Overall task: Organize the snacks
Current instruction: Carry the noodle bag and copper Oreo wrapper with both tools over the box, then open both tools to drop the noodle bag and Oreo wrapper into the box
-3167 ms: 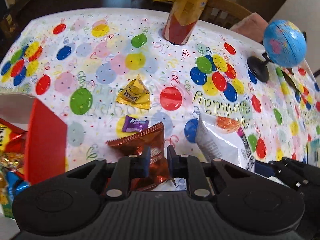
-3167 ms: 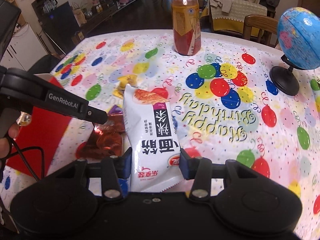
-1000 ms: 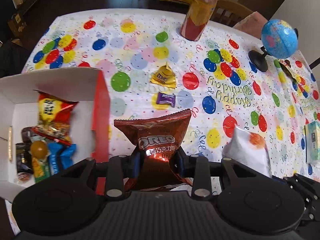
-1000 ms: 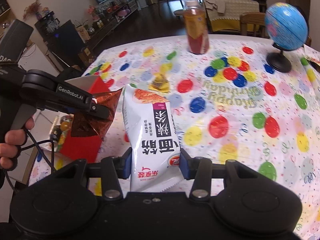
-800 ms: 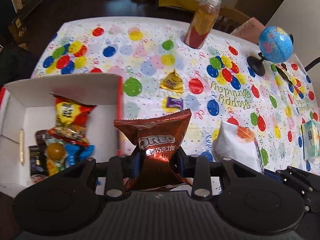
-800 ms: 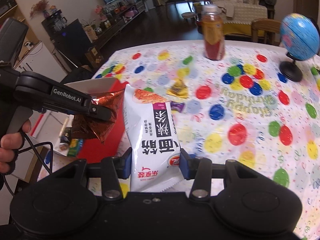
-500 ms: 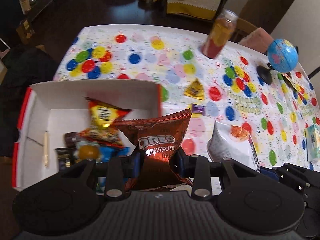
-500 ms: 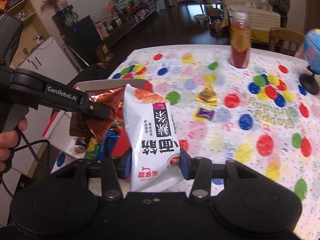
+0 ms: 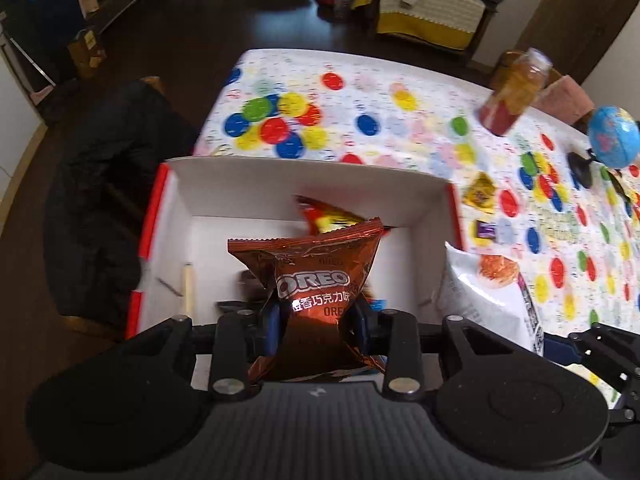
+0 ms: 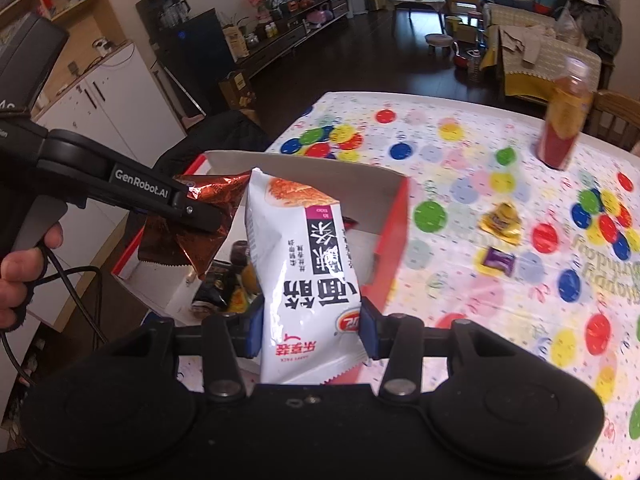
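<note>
1. Two snack packets are held above the open box (image 9: 248, 184) on the worktop (image 10: 460, 280).
2. Left hand-held gripper (image 9: 316, 322) pinches the brown Oreo packet (image 9: 316, 276).
3. Right hand-held gripper (image 10: 312, 330) pinches the white snack packet (image 10: 304, 264).
4. Yellow candy (image 10: 500, 220) and purple candy (image 10: 498, 260) lie beside the box.

**A lived-in family home, dining table opening onto the living room**

The table (image 10: 460, 184) wears a party cloth printed with coloured balloons and "Happy Birthday". A wooden dining chair (image 10: 616, 120) stands at its far side, and a small globe (image 9: 614, 142) sits on the cloth. Past it, over dark wood flooring, a long low cabinet (image 10: 288, 40) is crowded with ornaments and flowers. A sofa (image 10: 536, 12) heaped with clothes faces a window that shows apartment towers, with small stools (image 10: 438, 42) on the floor and white cupboards (image 10: 100, 104) to the left
</note>
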A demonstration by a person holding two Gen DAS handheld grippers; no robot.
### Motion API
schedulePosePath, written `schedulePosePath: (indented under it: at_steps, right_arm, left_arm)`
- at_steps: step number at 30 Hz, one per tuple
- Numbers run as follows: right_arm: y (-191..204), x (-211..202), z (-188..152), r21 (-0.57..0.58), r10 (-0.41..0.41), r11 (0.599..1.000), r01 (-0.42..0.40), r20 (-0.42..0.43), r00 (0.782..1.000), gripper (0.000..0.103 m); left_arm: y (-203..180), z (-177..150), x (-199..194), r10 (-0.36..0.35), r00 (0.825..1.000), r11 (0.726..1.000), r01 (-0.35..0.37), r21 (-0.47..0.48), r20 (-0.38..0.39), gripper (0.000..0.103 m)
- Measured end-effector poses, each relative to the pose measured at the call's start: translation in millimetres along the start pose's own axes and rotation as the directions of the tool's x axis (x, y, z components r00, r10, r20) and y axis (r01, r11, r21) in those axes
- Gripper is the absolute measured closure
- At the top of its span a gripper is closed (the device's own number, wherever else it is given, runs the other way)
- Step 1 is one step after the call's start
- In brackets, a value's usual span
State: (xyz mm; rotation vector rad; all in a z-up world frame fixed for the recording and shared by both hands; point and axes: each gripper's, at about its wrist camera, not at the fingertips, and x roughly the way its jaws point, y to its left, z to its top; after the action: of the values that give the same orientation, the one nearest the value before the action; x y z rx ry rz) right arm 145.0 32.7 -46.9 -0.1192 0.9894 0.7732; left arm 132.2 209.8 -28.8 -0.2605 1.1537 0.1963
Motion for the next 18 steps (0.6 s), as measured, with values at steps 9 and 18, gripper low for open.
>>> schedulePosePath:
  at_steps: [9, 18]
  right_arm:
    - [33.5, 43.9, 11.1, -0.074, -0.04, 0.997, 0.036, -0.057, 0.998, 0.059]
    - [47.5, 85.3, 12.2, -0.143, -0.098, 0.986, 0.081, -0.119, 0.988, 0.059]
  left_arm:
    - [40.5, 11.3, 26.6, 0.059, 0.998, 0.998, -0.059, 0.009, -0.036, 0.069]
    - [42.7, 28.4, 59.9, 0.08, 0.994, 0.996, -0.078, 0.036, -0.072, 0.069]
